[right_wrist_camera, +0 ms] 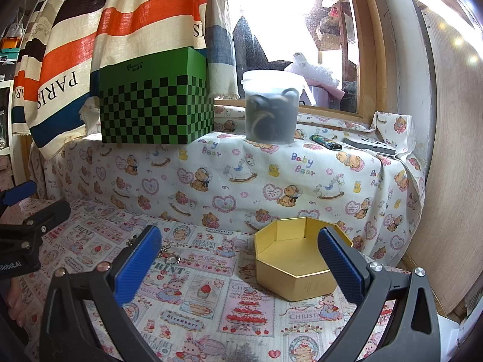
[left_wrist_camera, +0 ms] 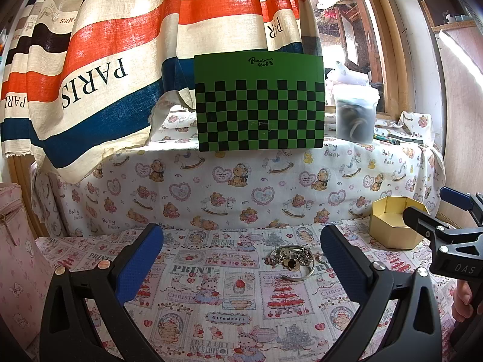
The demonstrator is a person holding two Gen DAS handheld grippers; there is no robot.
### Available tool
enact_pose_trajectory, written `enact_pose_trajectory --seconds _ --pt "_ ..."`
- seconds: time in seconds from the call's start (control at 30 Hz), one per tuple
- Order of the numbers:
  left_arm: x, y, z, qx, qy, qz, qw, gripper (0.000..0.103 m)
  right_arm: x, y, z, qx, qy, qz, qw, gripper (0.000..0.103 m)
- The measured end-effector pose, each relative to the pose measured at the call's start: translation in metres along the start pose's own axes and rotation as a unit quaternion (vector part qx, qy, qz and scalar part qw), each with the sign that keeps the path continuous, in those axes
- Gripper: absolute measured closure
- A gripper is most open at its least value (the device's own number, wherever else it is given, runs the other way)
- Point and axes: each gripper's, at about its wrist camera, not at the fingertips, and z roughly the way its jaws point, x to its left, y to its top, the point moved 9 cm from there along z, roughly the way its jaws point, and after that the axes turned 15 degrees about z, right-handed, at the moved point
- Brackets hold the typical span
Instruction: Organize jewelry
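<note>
Printed cloth (left_wrist_camera: 211,286) carries everything. Gold box (right_wrist_camera: 294,267) sits empty at twelve o'clock between the right gripper's (right_wrist_camera: 241,265) wide jaws. Jewelry pile (left_wrist_camera: 291,258) lies at one o'clock inside the wide-spread left gripper (left_wrist_camera: 241,264), nearer that hand.

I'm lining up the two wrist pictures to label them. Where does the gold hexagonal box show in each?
Left wrist: gold hexagonal box at right edge, mid-height, partly behind the right tongs.
Right wrist: the box sits low and right of centre, open and empty.
Shared landmark: green checkered box on the ledge.
</note>
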Motion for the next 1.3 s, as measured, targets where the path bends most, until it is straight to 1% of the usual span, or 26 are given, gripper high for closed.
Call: enact_pose_trajectory --seconds 0.77,1.03,1.17,1.3 --pt "-0.0001 -0.0001 0.0000 0.000 0.000 0.000 1.0000 0.000 0.0005 -0.0005 -0.0004 0.000 -0.001 -0.002 1.000 0.000" --pt "-0.0018 0.0001 -0.0006 -0.002 -0.007 0.001 1.0000 0.000 0.0001 0.0013 -0.0035 -0.016 -0.011 -0.004 1.000 0.000" --pt "-0.0015 -0.0002 -0.0006 -0.001 -0.005 0.000 1.0000 0.000 -0.0002 0.0026 -0.0064 -0.022 -0.013 -0.009 1.000 0.000" --pt "0.0013 -0.0022 0.0008 0.007 0.007 -0.002 0.9999 0.000 -0.0035 0.0030 -0.0062 -0.021 -0.022 -0.004 1.000 0.000"
